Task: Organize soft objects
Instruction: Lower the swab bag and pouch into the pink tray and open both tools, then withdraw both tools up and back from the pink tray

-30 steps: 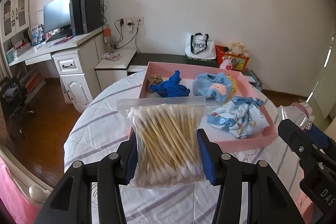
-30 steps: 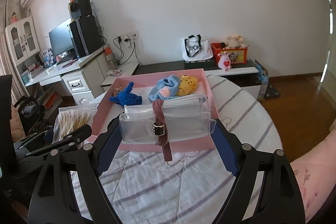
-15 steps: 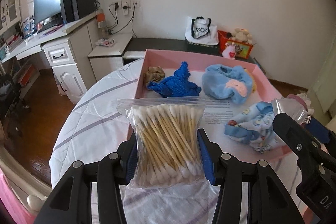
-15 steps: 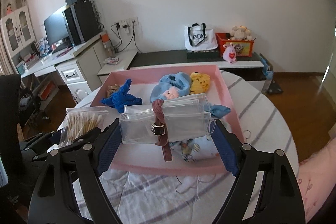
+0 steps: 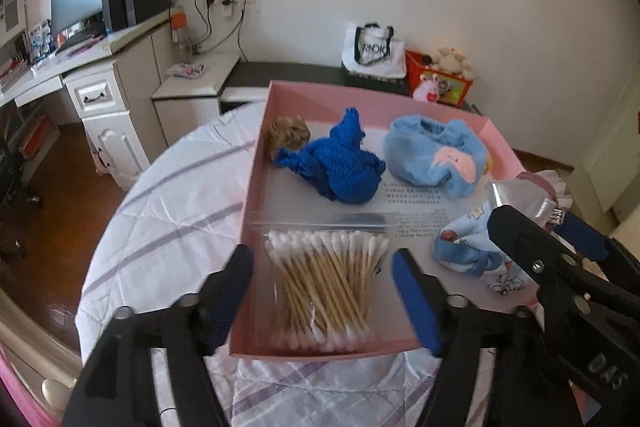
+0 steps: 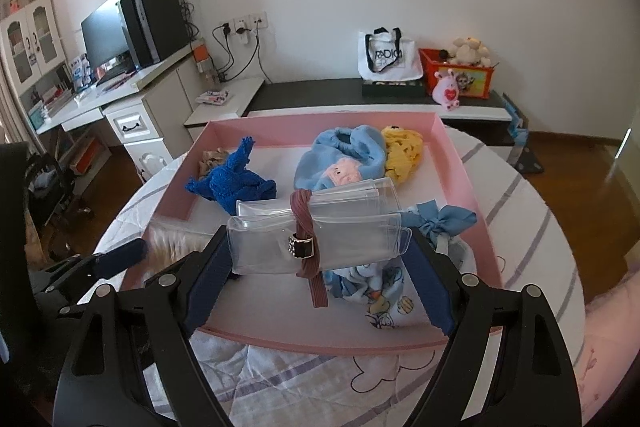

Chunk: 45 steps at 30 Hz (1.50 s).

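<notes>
A pink tray (image 5: 256, 183) (image 6: 460, 163) sits on the round white table. My left gripper (image 5: 322, 283) is open over the tray's near left corner; a clear bag of cotton swabs (image 5: 326, 279) lies in the tray between its fingers. My right gripper (image 6: 320, 247) is shut on a clear plastic pouch (image 6: 348, 239) with a brown strap, held above the tray's front. It shows at the right of the left wrist view (image 5: 520, 199). In the tray lie a blue knit cloth (image 5: 340, 167), a light blue plush (image 5: 432, 155), a yellow piece (image 6: 402, 153) and a printed baby cloth (image 5: 476, 247).
The table (image 5: 172, 211) has a white striped cover. A brown scrunchie (image 5: 288, 135) lies in the tray's far left corner. A white desk with monitor (image 5: 80, 7) stands left. A low cabinet (image 6: 360, 93) with a white bag and toy box lines the far wall.
My left gripper moved forward over the tray and opened, letting the cotton swab bag drop into the tray. My right gripper moved forward over the tray with the pouch.
</notes>
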Tool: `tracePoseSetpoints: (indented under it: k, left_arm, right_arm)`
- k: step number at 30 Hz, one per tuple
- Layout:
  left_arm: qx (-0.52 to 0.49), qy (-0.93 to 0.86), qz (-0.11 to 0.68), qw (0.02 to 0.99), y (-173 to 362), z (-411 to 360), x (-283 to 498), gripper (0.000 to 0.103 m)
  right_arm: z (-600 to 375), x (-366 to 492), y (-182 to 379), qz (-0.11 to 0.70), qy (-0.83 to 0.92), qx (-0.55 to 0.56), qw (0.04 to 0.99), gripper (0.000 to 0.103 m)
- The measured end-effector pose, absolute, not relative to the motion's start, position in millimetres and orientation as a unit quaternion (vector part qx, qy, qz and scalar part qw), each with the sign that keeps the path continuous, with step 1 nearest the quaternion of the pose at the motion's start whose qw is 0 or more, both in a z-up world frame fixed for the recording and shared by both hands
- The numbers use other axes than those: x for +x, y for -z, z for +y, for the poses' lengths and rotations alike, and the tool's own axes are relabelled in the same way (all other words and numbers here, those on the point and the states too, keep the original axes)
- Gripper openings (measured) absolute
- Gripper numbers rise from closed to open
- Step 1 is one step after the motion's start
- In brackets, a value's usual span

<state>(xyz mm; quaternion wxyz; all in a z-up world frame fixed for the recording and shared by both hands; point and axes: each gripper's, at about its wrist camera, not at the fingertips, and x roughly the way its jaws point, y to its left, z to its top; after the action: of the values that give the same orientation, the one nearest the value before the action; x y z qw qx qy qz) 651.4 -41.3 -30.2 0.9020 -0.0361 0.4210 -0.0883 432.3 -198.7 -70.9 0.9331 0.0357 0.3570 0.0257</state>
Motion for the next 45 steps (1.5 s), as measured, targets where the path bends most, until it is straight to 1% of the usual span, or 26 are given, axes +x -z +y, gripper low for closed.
tracePoseSetpoints:
  k: [3, 8, 13, 14, 15, 17, 18, 35, 40, 45]
  left_arm:
    - [-0.041, 0.095, 0.405, 0.909, 28.0, -34.0, 649.3, 0.081]
    - [-0.034, 0.071, 0.386, 0.919, 29.9, -22.4, 641.0, 0.085]
    - [-0.036, 0.061, 0.386, 0.92, 40.6, -20.8, 629.0, 0.086]
    - [-0.036, 0.058, 0.385, 0.92, 41.7, -20.1, 627.5, 0.086]
    - [-0.037, 0.055, 0.384, 0.921, 41.3, -20.3, 618.0, 0.086]
    - [-0.037, 0.054, 0.384, 0.921, 40.1, -24.2, 607.2, 0.087]
    - [-0.036, 0.052, 0.384, 0.921, 38.4, -25.7, 601.0, 0.087]
    - [-0.031, 0.042, 0.378, 0.924, 23.0, -24.9, 574.3, 0.087]
    - [-0.028, 0.043, 0.373, 0.926, 15.9, -27.7, 562.5, 0.09]
    - [-0.024, 0.043, 0.363, 0.93, 9.7, -30.7, 546.7, 0.091]
  right_arm:
    - [-198.0, 433.0, 68.0, 0.353, -0.023, 0.036, 0.935, 0.082]
    - [-191.3, 434.5, 65.8, 0.353, -0.029, 0.03, 0.935, 0.082]
    - [-188.1, 435.0, 64.8, 0.353, -0.041, 0.033, 0.934, 0.082]
    - [-188.7, 434.2, 64.2, 0.352, -0.041, 0.034, 0.935, 0.084]
    - [-188.3, 433.5, 63.3, 0.35, -0.04, 0.033, 0.935, 0.089]
    - [-187.6, 431.4, 60.8, 0.344, -0.033, 0.031, 0.938, 0.096]
    - [-187.6, 430.7, 59.8, 0.342, -0.03, 0.03, 0.939, 0.096]
    - [-199.7, 415.7, 54.4, 0.34, -0.016, 0.036, 0.94, 0.097]
    - [-202.4, 407.3, 52.0, 0.336, -0.014, 0.034, 0.941, 0.098]
    - [-208.2, 395.4, 46.9, 0.328, -0.006, 0.035, 0.944, 0.1]
